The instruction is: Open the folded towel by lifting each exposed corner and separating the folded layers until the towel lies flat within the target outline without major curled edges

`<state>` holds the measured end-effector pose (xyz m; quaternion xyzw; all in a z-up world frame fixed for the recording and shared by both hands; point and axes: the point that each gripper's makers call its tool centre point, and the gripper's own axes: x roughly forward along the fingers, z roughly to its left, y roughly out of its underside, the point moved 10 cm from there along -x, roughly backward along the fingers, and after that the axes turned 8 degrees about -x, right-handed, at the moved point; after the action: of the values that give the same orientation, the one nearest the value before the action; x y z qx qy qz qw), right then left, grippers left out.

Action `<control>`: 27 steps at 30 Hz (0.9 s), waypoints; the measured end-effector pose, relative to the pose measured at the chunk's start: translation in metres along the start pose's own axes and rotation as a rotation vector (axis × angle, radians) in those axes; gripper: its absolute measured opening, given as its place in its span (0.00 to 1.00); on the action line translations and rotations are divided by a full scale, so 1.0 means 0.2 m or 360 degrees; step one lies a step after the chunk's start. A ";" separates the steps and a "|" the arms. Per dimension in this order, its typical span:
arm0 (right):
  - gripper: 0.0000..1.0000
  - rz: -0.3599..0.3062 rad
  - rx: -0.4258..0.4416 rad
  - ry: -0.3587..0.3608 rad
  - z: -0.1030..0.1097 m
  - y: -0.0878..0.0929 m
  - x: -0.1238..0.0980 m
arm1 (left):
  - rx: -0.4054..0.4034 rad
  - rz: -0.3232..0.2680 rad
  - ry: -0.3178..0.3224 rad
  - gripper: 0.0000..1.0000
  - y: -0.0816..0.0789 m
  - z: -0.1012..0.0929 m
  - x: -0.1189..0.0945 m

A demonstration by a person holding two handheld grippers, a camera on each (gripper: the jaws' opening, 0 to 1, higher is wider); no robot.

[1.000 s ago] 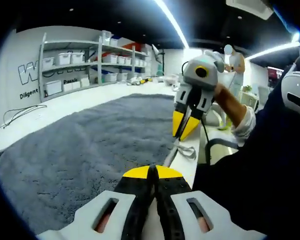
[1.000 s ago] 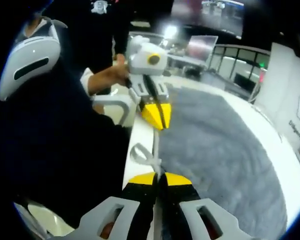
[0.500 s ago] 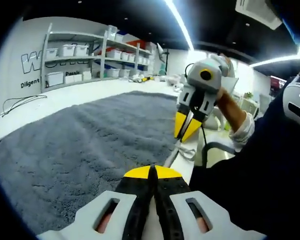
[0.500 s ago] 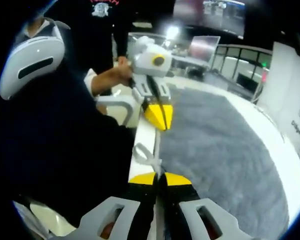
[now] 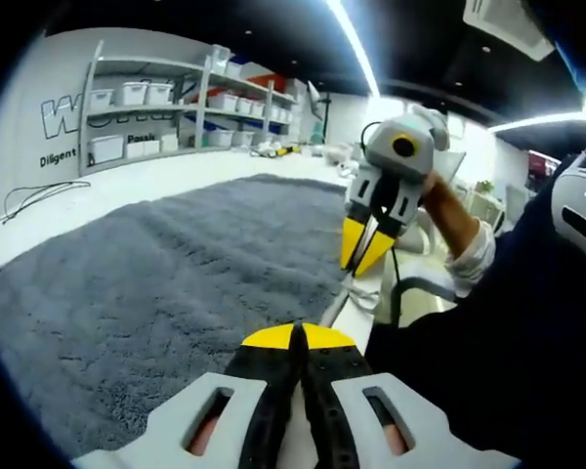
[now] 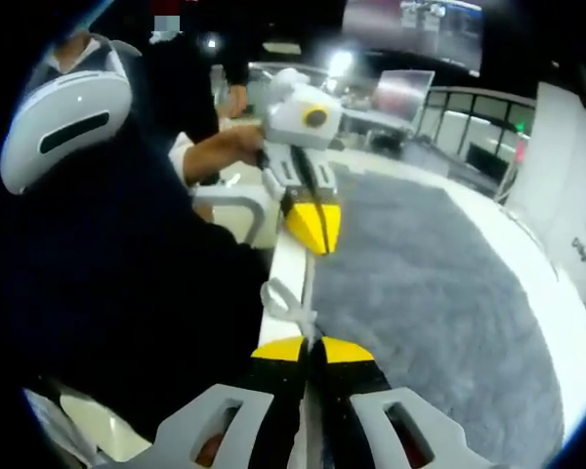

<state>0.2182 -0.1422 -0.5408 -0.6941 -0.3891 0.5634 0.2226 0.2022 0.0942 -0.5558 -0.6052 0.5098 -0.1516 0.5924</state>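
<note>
A grey fluffy towel [image 5: 176,264] lies spread wide over a white table [image 5: 127,181]. My left gripper [image 5: 295,337] is shut on the towel's near edge, which runs on between its yellow tips toward my right gripper [image 5: 359,266]. The right gripper view has that same towel [image 6: 439,293] stretching away to the right, with my right gripper [image 6: 311,347] shut on its edge. A small grey hanging loop [image 6: 281,298] sticks out of the edge just beyond those tips. Further along the edge my left gripper [image 6: 317,239] points down, held by a hand.
The person in dark clothes [image 5: 488,332] stands close against the table's near edge [image 6: 283,259], wearing a white headset [image 6: 63,117]. Shelves with white bins [image 5: 146,107] line the far wall. A cable [image 5: 29,200] lies on the table's far left.
Both grippers stay shut on the towel's edge. The views have shifted a little, and the left gripper has drifted slightly to the right in the right gripper view.
</note>
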 end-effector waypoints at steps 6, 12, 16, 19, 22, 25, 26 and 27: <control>0.02 -0.0035 -0.0018 0.0028 -0.01 -0.01 -0.02 | 0.0014 -0.0018 0.0013 0.01 0.00 0.01 -0.01; 0.03 -0.0047 -0.0012 0.0069 -0.02 0.00 -0.05 | 0.0031 -0.0038 -0.0057 0.03 -0.01 0.05 -0.05; 0.05 -0.0087 -0.0001 0.0120 -0.03 0.01 -0.10 | 0.0032 -0.0071 -0.0102 0.06 -0.03 0.08 -0.09; 0.06 -0.0116 0.0031 0.0229 -0.07 0.02 -0.14 | 0.0029 -0.0083 -0.0131 0.09 -0.03 0.10 -0.12; 0.06 -0.0190 0.0096 0.0306 -0.10 0.02 -0.16 | 0.0048 -0.0076 -0.0181 0.11 -0.03 0.13 -0.16; 0.06 -0.0229 0.0150 0.0349 -0.13 0.04 -0.18 | 0.0032 -0.0099 -0.0215 0.12 -0.04 0.16 -0.19; 0.07 -0.0236 0.0167 0.0366 -0.14 0.04 -0.19 | 0.0032 -0.0104 -0.0221 0.12 -0.04 0.16 -0.20; 0.07 -0.0240 0.0174 0.0372 -0.14 0.05 -0.19 | 0.0034 -0.0108 -0.0227 0.13 -0.04 0.16 -0.20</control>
<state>0.2459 -0.1745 -0.5168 -0.7106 -0.3802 0.4807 0.3456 0.2139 0.1433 -0.5395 -0.6250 0.4439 -0.1335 0.6281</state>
